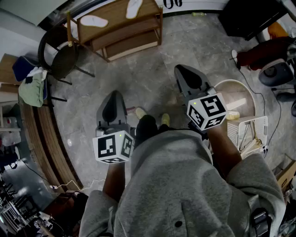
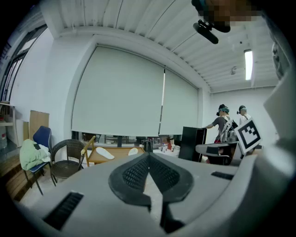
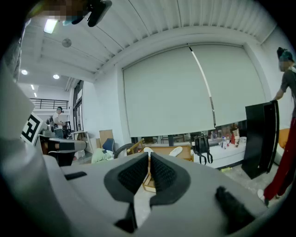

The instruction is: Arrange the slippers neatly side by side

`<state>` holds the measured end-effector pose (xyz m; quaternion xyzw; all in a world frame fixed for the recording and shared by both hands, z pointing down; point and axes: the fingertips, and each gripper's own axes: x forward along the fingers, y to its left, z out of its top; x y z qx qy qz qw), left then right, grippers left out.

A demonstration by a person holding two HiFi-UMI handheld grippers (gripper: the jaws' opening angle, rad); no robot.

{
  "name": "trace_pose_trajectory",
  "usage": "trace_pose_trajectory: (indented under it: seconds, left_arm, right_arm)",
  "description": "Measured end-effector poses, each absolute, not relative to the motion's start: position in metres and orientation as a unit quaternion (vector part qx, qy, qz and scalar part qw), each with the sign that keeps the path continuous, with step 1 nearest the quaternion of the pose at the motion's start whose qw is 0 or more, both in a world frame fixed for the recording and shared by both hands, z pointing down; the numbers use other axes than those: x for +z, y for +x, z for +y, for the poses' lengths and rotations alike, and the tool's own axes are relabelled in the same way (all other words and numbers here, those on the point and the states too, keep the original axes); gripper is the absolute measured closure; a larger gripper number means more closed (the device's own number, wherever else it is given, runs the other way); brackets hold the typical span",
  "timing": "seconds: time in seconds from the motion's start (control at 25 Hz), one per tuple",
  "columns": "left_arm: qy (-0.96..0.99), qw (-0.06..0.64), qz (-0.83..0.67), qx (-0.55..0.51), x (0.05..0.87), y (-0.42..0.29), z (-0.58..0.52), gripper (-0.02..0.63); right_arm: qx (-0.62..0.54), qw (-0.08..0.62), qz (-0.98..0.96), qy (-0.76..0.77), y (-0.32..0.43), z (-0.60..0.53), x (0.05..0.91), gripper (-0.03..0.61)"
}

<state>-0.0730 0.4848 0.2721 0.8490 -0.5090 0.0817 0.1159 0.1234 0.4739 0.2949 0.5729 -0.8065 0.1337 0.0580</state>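
Two white slippers lie apart on top of a low wooden rack (image 1: 121, 34) across the room: one slipper (image 1: 94, 21) at the rack's left end, the other slipper (image 1: 134, 7) at its right end, at different angles. The left gripper view shows the same pair, left slipper (image 2: 104, 153) and right slipper (image 2: 133, 151), far beyond the jaws; the right gripper view shows one slipper (image 3: 175, 151) clearly. My left gripper (image 1: 114, 96) and right gripper (image 1: 183, 70) are held out in front of the person's body, well short of the rack. Both are shut with nothing between their pads.
A dark wicker chair (image 1: 62, 59) stands left of the rack, with a blue chair draped in green cloth (image 1: 30, 88) beside it. A black cabinet (image 1: 245, 16) is at the far right. A white basket (image 1: 252, 132) and a round tub (image 1: 233, 92) sit near my right. Two people (image 2: 224, 122) stand in the background.
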Motion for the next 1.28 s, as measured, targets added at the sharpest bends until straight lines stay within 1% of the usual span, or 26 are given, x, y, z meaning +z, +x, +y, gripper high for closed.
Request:
trace_pose_trajectory:
  seconds: [0.28, 0.48, 0.64, 0.96, 1.28]
  left_arm:
    - [0.849, 0.102, -0.51, 0.092, 0.27, -0.068, 0.487, 0.598]
    - [0.839, 0.097, -0.527, 0.094, 0.264, -0.082, 0.495, 0.598]
    - [0.834, 0.098, -0.536, 0.085, 0.259, -0.09, 0.503, 0.598]
    - [0.831, 0.104, -0.541, 0.083, 0.256, -0.098, 0.512, 0.598]
    - [0.837, 0.105, -0.53, 0.089, 0.264, -0.09, 0.501, 0.598]
  right_arm:
    - [0.145, 0.052, -0.805, 0.573, 0.127, 0.477, 0.3, 0.548]
    - [0.14, 0.04, -0.816, 0.56, 0.117, 0.483, 0.295, 0.548]
    - [0.145, 0.027, -0.821, 0.551, 0.113, 0.489, 0.293, 0.548]
    - [0.147, 0.025, -0.836, 0.529, 0.094, 0.492, 0.29, 0.548]
    - [0.15, 0.02, -0.827, 0.541, 0.104, 0.484, 0.295, 0.548]
